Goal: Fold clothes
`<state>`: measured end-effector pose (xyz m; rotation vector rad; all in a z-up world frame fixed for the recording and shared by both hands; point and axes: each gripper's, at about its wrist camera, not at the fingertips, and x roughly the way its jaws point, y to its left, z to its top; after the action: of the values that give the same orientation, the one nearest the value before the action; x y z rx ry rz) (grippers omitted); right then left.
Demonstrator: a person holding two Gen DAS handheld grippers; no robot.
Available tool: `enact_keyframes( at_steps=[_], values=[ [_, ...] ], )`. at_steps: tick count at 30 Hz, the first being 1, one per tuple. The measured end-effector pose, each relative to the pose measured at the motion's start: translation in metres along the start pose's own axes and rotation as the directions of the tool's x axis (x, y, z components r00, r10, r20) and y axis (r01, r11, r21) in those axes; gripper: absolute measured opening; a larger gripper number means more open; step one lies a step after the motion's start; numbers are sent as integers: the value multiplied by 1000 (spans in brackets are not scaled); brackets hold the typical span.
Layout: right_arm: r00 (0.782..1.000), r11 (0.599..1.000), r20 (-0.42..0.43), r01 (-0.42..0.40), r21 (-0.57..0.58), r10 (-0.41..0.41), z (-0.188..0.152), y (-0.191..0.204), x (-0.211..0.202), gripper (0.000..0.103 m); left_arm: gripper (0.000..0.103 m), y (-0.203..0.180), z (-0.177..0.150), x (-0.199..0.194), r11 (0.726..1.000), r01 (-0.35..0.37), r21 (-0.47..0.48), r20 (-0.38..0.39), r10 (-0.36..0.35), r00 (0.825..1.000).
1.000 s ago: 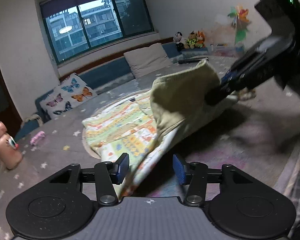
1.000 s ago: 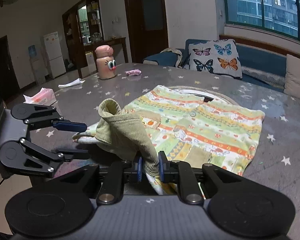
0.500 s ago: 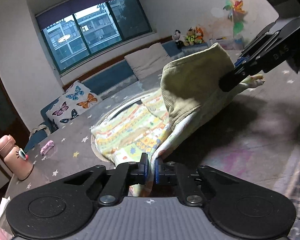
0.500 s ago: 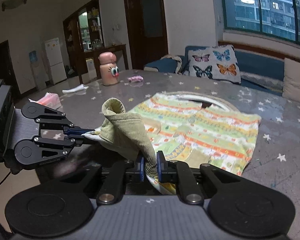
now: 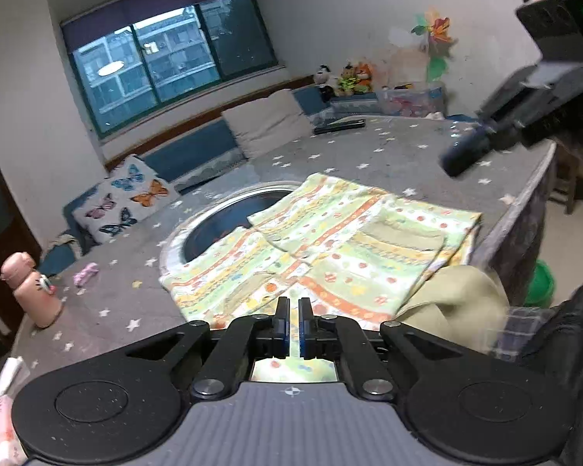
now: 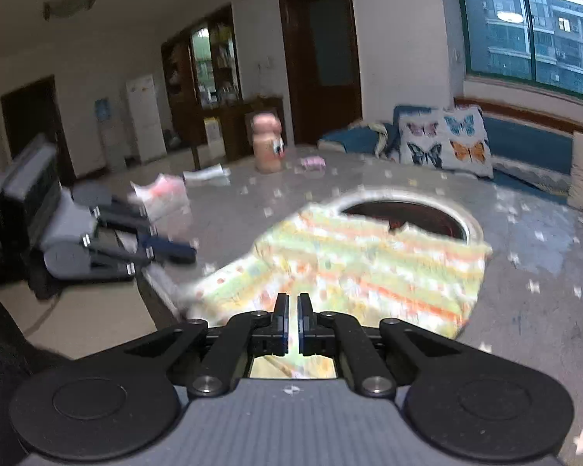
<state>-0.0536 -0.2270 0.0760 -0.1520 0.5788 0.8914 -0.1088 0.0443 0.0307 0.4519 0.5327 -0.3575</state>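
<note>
**Ana:** Where is the jacket?

**Me:** The jacket (image 5: pixel 330 248) lies spread on the desk (image 5: pixel 369 147). Its far edge covers part of the ring (image 5: pixel 198 217) sunk into the desk top, and the rest runs from the ring towards the desk edge. An olive flap (image 5: pixel 458 303) is bunched on the side farthest from the ring, and it seems to slump over the desk edge.

**Ana:** And your claws?

**Me:** My left claw (image 5: pixel 290 312) is closed to a sliver, just off the jacket's edge farthest from the ring. Seen from the right camera, no cloth hangs from it. My right claw (image 6: pixel 290 308) is also nearly shut. From the left camera its tip floats well above the desk, beside the ring, and looks empty. That view is blurred, so I can't be sure.

**Ana:** Which step is this?

**Me:** I'd call it between grips. The body is flat but far from a neat packet, and the flap is loose. It could be laid out for folding, or one fold could already be down. I can't tell which.

**Ana:** What comes next?

**Me:** Both claws need to open before they can take any cloth. Then I'd pinch thin edges, not bulk.

**Ana:** What about the fabric?

**Me:** The face is soft printed cotton in pastel stripes with patch pockets. The flap looks like thick, ribbed corduroy and may spring back.
</note>
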Motion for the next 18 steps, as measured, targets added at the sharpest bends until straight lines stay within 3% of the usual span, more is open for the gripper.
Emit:
enact_keyframes(
  at_steps=[7,11,18],
  values=[
    [997,997,-67,40,60,-36,-26,-8,8,9,10,-15,-16,6,997,-7,74,-27,9,1000],
    [995,996,-87,51,68,-45,-31,-11,13,11,40,-38,-28,8,981,3,196,-7,-1,1000],
    [993,998,-108,56,38,-51,-38,-9,21,23,48,-72,-38,25,935,42,351,27,-55,998]
  ],
)
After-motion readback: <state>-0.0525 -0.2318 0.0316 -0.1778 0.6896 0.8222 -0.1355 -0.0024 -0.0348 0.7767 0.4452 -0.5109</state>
